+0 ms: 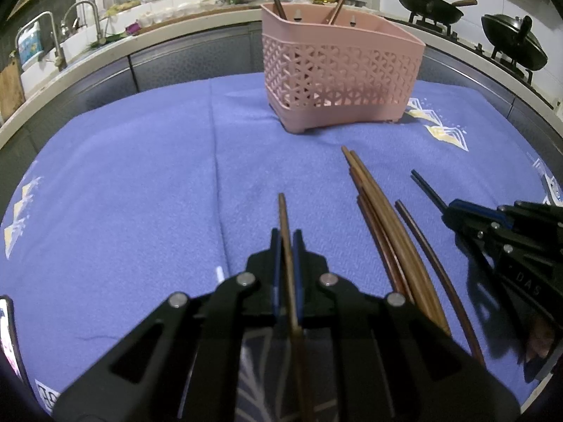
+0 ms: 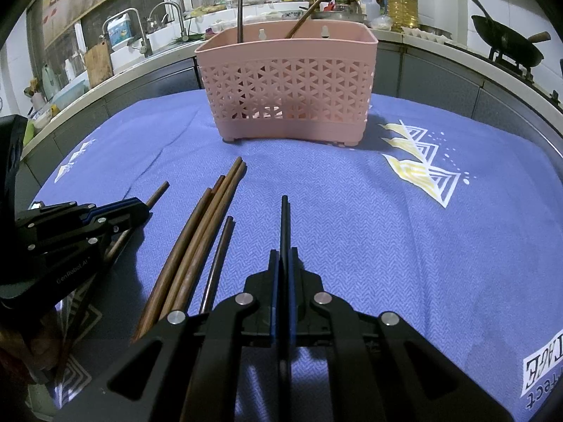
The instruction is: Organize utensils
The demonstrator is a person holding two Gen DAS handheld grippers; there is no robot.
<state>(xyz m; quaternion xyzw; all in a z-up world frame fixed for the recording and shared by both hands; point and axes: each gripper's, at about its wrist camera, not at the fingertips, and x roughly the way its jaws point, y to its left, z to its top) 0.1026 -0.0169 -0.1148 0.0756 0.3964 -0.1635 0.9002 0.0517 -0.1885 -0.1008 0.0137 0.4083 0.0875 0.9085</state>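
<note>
A pink perforated utensil basket [image 1: 334,77] [image 2: 288,88] stands at the far side of the blue cloth, with two chopsticks standing in it. My left gripper [image 1: 288,237] is shut on a brown chopstick [image 1: 284,218] whose tip points toward the basket. My right gripper [image 2: 284,256] is shut on a dark chopstick [image 2: 284,218]; it also shows in the left wrist view [image 1: 454,209]. Several brown chopsticks [image 1: 383,218] [image 2: 197,242] lie loose on the cloth between the two grippers. The left gripper also shows in the right wrist view [image 2: 140,209].
The blue cloth [image 1: 140,183] [image 2: 404,239] covers the table. Behind it runs a kitchen counter with a sink and taps [image 1: 84,17], bottles [image 2: 401,3], and woks on a stove [image 1: 432,5].
</note>
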